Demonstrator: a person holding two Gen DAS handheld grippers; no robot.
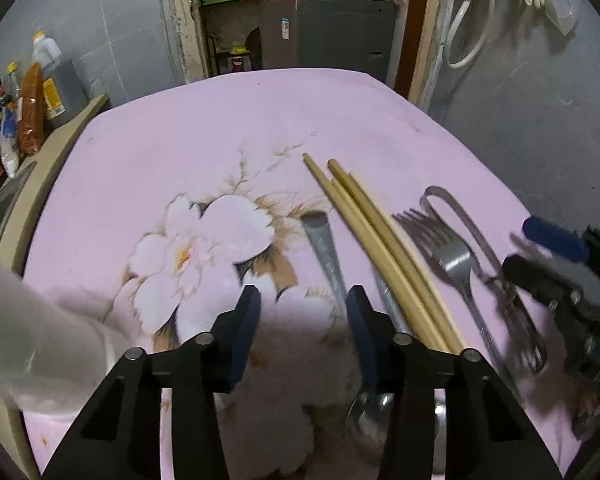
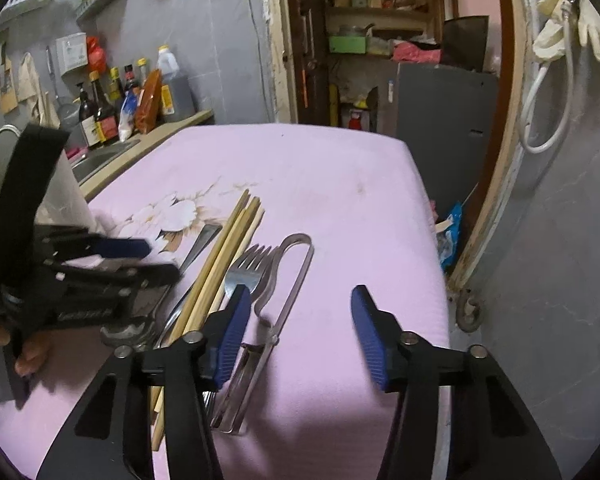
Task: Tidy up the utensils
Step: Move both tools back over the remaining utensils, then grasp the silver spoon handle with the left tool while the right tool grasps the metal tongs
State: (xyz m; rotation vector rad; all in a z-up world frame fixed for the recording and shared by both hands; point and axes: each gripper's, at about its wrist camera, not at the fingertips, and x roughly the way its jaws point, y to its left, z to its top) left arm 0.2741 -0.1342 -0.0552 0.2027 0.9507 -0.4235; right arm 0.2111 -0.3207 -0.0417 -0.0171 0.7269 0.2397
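Utensils lie side by side on a pink flowered cloth (image 1: 220,128). From left to right in the left wrist view they are a steel spoon (image 1: 324,248), wooden chopsticks (image 1: 380,248), a fork (image 1: 456,258) and a looped metal peeler (image 1: 466,220). My left gripper (image 1: 304,316) is open over the cloth, its right finger just above the spoon's handle. My right gripper (image 1: 548,264) comes in from the right edge. In the right wrist view, my right gripper (image 2: 302,332) is open above the peeler (image 2: 296,280). Its left finger is over the fork (image 2: 246,268), next to the chopsticks (image 2: 228,248). My left gripper (image 2: 116,256) hovers left of them.
A white cup (image 1: 16,344) stands at the cloth's left edge, beside a counter with bottles (image 2: 112,108) and a sink. The cloth's right edge (image 2: 428,216) drops off toward a grey wall and a door frame. A doorway with shelves lies beyond the far edge.
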